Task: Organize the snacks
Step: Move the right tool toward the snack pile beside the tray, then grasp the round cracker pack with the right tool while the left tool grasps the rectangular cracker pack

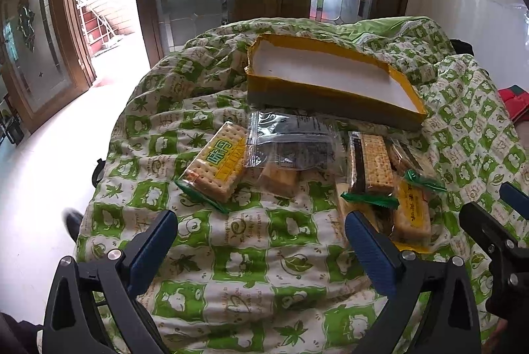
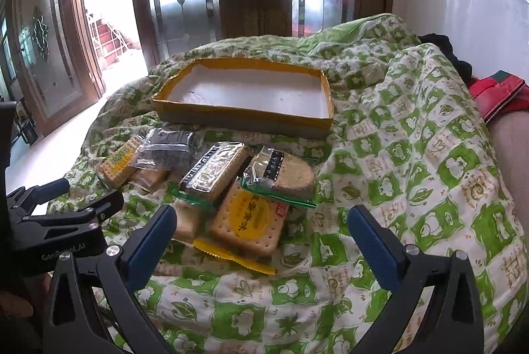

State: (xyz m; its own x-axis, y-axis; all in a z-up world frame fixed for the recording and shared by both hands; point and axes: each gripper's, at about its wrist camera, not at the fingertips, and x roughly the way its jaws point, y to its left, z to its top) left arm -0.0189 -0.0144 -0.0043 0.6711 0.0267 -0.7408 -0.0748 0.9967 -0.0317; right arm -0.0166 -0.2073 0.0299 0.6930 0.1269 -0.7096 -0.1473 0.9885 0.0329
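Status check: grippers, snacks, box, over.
Left gripper open, right gripper open, both empty. Snack packets loose on quilt. Box empty. Nothing blocking.

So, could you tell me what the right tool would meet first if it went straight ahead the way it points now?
Probably the yellow-labelled cracker packet, lying just ahead between the open right tool fingers; depth is uncertain. The empty yellow box sits farther back.

Your left gripper (image 1: 261,233) and right gripper (image 2: 263,226), held side by side with jaws spread wide and nothing between the blue pads (image 1: 370,250), both pointing forward and slightly downward
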